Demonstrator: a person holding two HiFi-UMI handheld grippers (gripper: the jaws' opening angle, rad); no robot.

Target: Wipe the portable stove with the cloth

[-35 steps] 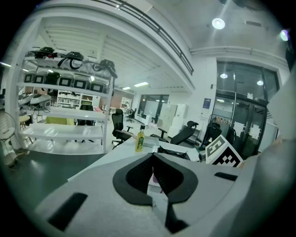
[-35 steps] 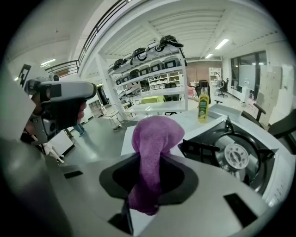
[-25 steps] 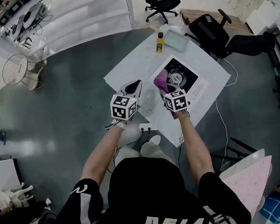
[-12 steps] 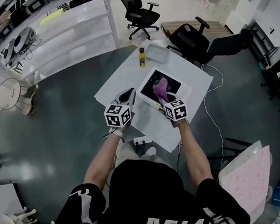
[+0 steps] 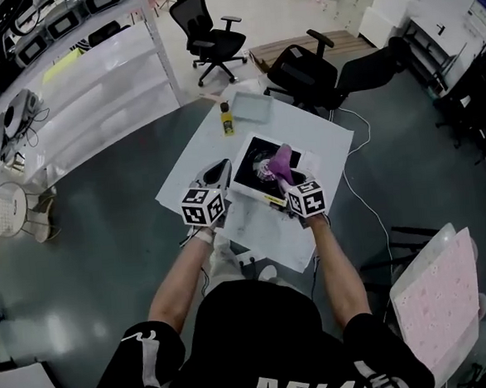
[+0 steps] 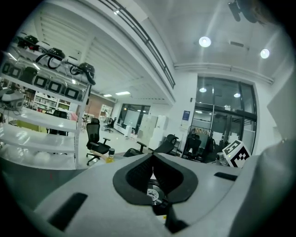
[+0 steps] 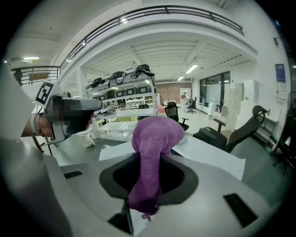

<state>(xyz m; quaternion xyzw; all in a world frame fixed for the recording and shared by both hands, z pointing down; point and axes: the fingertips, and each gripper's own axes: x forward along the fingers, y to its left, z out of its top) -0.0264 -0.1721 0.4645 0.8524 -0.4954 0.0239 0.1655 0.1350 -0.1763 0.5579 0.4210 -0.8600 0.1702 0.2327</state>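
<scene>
One surface (image 5: 211,146), portable stove (image 5: 253,165) on it. Cloth (image 5: 282,158) over stove's R side, clamped in R tongs (image 5: 289,180). L tongs (image 5: 221,171) closed, empty, beside stove. Step: wiping, prob.; next: press cloth down, sweep across top.

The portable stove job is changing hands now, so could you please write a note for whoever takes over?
Right tool: shut on the purple cloth, held over the portable stove; contact unclear.
Left tool: shut, empty, beside the stove's left edge.
The stove sits on the white table.
Done: cloth gripped and at the stove.
Left: wipe the top; how much is clean cannot be told.
</scene>
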